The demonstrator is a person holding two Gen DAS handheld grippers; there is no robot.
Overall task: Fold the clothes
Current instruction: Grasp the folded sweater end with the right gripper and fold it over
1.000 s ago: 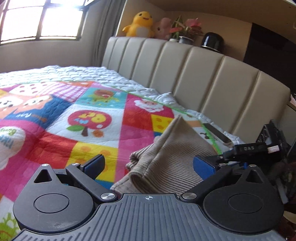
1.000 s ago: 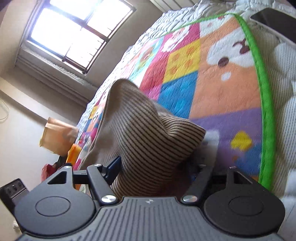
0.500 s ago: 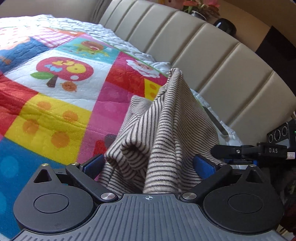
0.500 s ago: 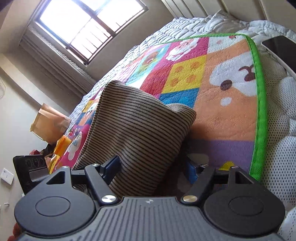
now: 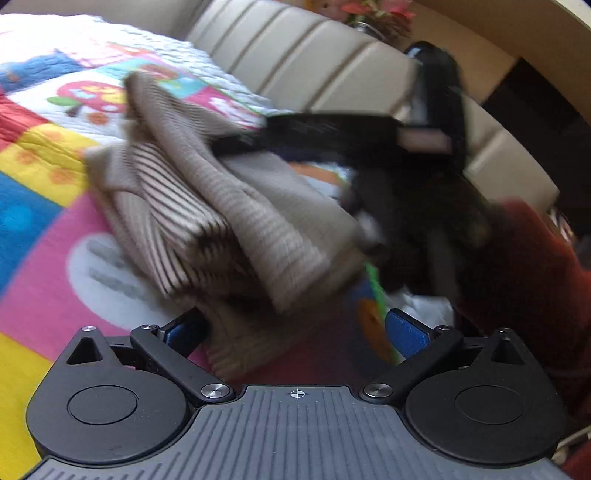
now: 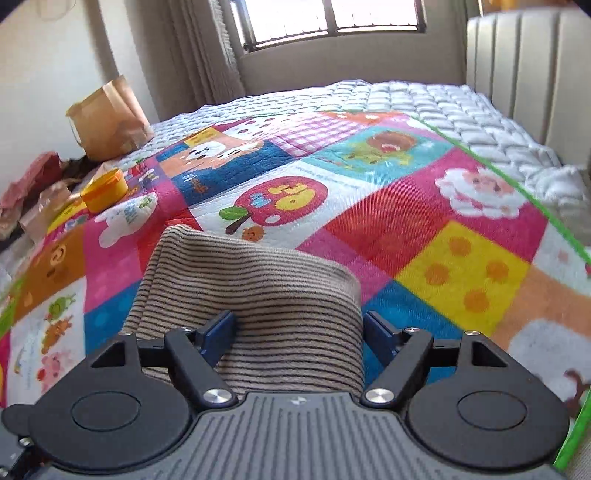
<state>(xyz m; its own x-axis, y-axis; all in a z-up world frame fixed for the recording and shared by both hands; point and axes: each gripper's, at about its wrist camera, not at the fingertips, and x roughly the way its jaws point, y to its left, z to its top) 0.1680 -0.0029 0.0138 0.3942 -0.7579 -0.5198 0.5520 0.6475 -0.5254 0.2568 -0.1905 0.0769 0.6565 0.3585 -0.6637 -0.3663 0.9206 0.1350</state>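
Since half second ago: striped garment (image 6: 255,295) swung from upright bundle to lying across colourful quilt (image 6: 424,229); left view now motion-blurred. Right gripper (image 6: 300,328) jaws wide, cloth draped between, grip unclear. Left gripper (image 5: 295,328) jaws wide, garment (image 5: 207,206) just ahead. Knit soft, light, floppy; best taken at folded edges or corners.

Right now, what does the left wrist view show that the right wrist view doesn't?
Only the left wrist view shows the right claw reaching into the bunched striped garment and the person's red sleeve. Only the right wrist view shows the window, paper bag and yellow tub. Both show the garment, patchwork quilt and headboard.
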